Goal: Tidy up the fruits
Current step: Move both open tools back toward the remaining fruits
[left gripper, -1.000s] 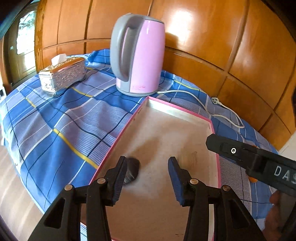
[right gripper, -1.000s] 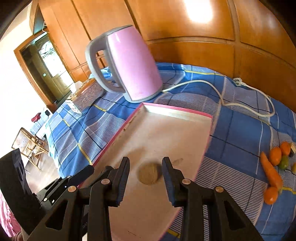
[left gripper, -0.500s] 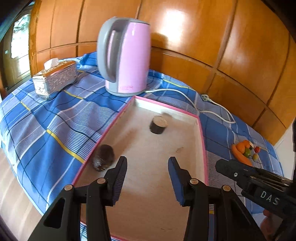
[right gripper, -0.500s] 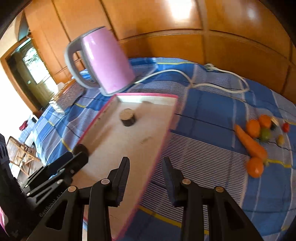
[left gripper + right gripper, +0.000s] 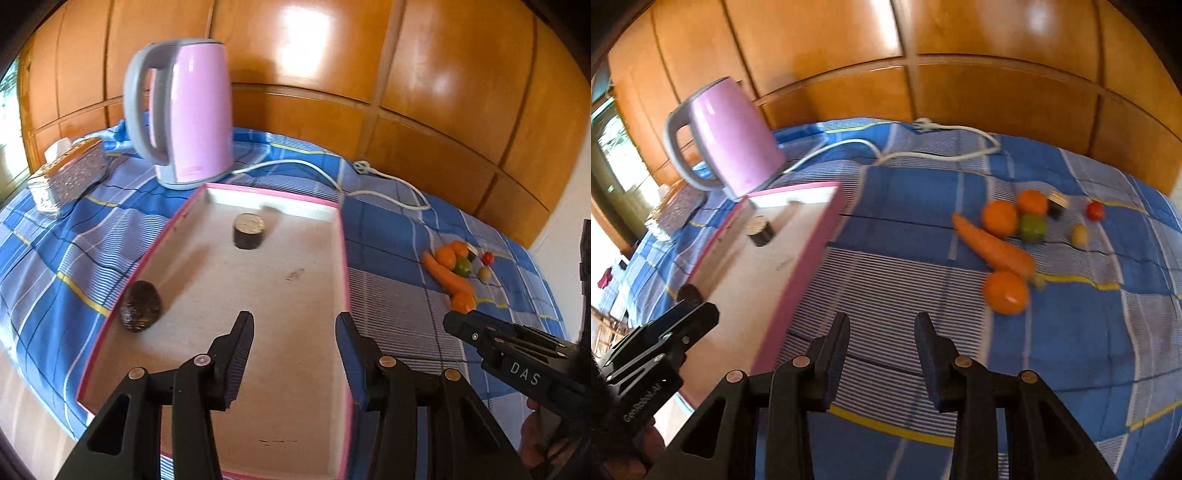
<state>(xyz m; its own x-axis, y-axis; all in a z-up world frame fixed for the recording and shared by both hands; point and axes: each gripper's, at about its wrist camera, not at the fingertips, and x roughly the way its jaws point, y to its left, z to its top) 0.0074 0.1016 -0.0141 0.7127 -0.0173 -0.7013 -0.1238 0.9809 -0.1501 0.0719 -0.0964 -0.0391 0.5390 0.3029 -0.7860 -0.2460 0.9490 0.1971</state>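
Observation:
A shallow tray with a pink rim [image 5: 342, 258] lies on the blue checked cloth. In it rest a dark oval fruit [image 5: 140, 304] by the left rim and a dark cut stub [image 5: 248, 230] near the far end. My left gripper [image 5: 294, 325] hovers open over the tray's near half, holding nothing. My right gripper [image 5: 882, 325] is open and empty over the striped cloth, just right of the tray [image 5: 812, 258]. Ahead of it and to the right lie a carrot [image 5: 993, 247], three oranges [image 5: 1006, 291], a green fruit [image 5: 1032, 227], a small red fruit [image 5: 1095, 210] and a small yellowish one [image 5: 1079, 235].
A pink kettle [image 5: 192, 110] stands behind the tray, its white cord [image 5: 388, 184] trailing across the cloth. A silver tissue box [image 5: 68, 173] sits at the far left. Wooden wall panels close off the back. A small dark cut piece [image 5: 1057, 205] lies among the fruits.
Both grippers have swung to the right. The right one left the tray and now hangs over the cloth; the stub seen between its fingers stays in the tray. The fruit pile came into view.

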